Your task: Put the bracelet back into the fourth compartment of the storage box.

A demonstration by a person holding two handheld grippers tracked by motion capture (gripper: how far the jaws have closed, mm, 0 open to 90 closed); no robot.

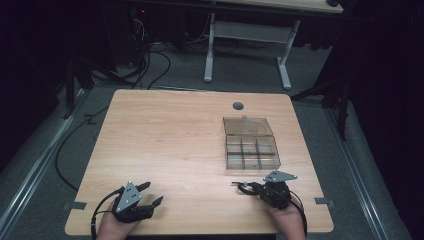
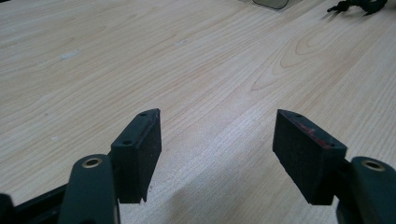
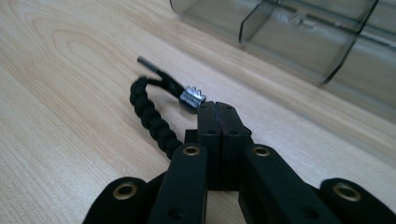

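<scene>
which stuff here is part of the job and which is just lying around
In the job:
- black braided cord bracelet with a silver bead, clamped in the right gripper, jaws shut
- clear compartment box, lid open, just beyond the bracelet

Not in use:
- left gripper, jaws open with nothing between them, over bare table
- grey cable hole cap in the tabletop
- white desk frame on the floor behind

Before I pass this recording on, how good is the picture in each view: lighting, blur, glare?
High view: table evenly lit, surroundings nearly black, clear box faint and low in contrast. Left gripper view: pads sharp, wood grain softening farther off. Right gripper view: braided cord slightly blurred, jaws sharp, soft highlights on the box walls.
</scene>
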